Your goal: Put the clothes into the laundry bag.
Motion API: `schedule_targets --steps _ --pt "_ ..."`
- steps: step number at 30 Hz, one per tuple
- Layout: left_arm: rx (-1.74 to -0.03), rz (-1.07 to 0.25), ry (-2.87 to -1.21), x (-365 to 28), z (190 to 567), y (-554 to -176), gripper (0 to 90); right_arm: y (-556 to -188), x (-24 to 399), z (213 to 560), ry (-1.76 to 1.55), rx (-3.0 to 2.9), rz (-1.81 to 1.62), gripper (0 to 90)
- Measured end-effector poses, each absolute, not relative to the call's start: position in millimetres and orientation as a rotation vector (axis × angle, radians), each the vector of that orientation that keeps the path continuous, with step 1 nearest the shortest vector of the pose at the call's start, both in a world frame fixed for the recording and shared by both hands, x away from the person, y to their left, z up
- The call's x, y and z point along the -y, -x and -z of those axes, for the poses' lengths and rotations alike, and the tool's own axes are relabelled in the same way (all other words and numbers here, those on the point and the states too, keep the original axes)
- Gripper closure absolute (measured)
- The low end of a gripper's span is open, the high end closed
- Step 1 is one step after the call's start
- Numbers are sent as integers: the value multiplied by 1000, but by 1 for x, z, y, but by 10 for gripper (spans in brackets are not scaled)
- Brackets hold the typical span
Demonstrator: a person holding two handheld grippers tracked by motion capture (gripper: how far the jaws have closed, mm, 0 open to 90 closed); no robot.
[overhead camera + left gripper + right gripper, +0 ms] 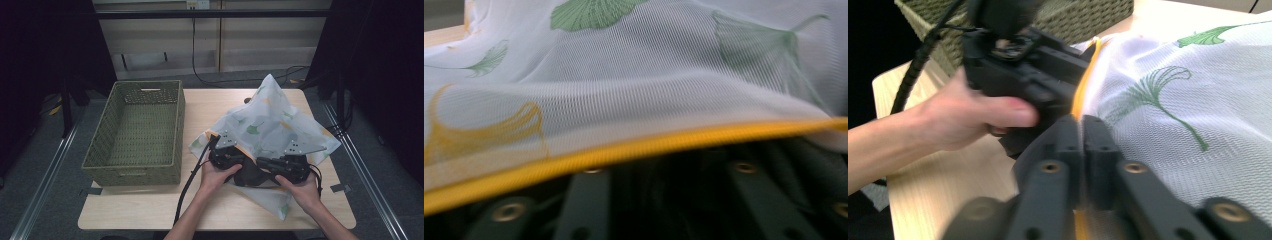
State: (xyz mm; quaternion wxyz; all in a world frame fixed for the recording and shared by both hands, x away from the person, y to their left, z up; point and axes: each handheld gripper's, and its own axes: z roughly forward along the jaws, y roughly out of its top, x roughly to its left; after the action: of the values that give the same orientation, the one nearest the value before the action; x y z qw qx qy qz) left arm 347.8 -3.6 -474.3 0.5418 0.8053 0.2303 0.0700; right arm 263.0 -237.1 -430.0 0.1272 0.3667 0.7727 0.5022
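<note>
My right gripper (pixel 1082 131) pinches the yellow hem (pixel 1083 85) of the mesh bag (pixel 272 117) at centre frame, while I cannot tell how my left gripper (pixel 226 150) stands.

White mesh bag (pixel 270 120) on table (pixel 150 210), both grippers at its near edge, green wicker basket (pixel 137 132) left.
</note>
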Motion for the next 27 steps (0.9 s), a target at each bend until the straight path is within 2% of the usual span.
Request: schedule_targets --steps 4,7,10,12,13,17,24,27 --pt "-557 -156 -1907 -15 464 -339 348 -259 233 426 -1005 -2242 -1376 653" --pt "-532 -156 -1891 -26 460 -330 253 -260 233 428 -993 -2245 -1324 627" --pt "-462 -108 -1888 -27 456 -320 136 -262 233 433 -993 -2261 -1284 712" --pt "-431 -108 -1909 -20 458 -316 89 -264 231 435 -1000 -2281 -1266 837" --pt "-417 -100 -1919 -16 461 -316 52 -266 231 436 -1004 -2284 -1269 868" --pt "-435 -92 -2008 5 476 -322 4 -268 230 437 -1020 -2295 -1282 894" --pt "-469 -153 -2089 22 498 -332 1 -267 231 436 -1029 -2302 -1306 896" --pt "-470 -204 -2117 26 500 -330 62 -266 230 435 -1026 -2310 -1318 896"
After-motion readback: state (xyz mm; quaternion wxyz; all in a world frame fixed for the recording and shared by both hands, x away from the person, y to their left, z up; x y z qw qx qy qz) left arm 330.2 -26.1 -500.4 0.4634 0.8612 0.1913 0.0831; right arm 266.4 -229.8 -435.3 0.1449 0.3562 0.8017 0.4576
